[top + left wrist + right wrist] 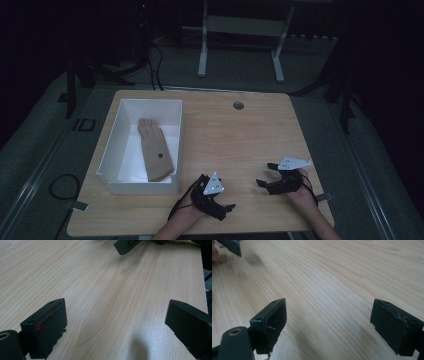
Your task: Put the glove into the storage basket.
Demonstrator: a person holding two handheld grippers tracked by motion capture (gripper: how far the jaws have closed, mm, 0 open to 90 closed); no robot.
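Observation:
A tan glove (155,150) lies flat inside a white open box (112,145) on the left half of the wooden table (235,135). My left gripper (225,195) rests near the table's front edge, just right of the box's near corner, open with nothing between its jaws. In the left gripper view it (117,322) stands wide apart over bare wood, with a jaw of the right gripper (125,246) at the top. My right gripper (265,175) sits further right, pointing left, also open and holding nothing. In its own view it (332,317) spans bare wood, the left gripper (230,246) at the upper left.
A round cable hole (238,105) sits near the table's far edge. Beyond the table stands a white frame with two legs (240,30) on a grey floor. A cable (62,187) loops on the floor at the left. The room around is dark.

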